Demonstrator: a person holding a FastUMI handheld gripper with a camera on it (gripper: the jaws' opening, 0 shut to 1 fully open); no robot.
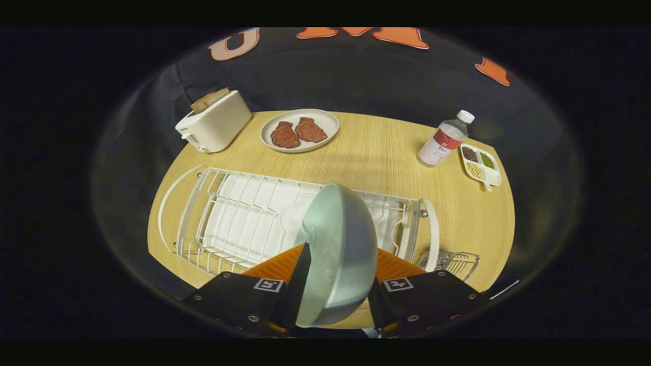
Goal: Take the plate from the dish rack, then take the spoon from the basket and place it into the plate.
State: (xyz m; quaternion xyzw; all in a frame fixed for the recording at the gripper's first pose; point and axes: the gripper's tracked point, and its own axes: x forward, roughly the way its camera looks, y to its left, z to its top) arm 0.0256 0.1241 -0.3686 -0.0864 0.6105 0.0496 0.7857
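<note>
A pale green plate (339,249) stands on edge between my fingers, and my gripper (333,277) is shut on it, one finger on each face. The plate is held up above the white wire dish rack (239,218), which lies on the wooden table just beyond my fingers. A small wire basket (452,263) sits at the rack's right end, next to my right finger; I cannot make out a spoon in it.
Beyond the rack, a white toaster (216,124) with bread stands at the far left. A white plate of brown patties (300,130) sits at the far middle. A water bottle (443,140) and a divided snack tray (480,164) stand far right.
</note>
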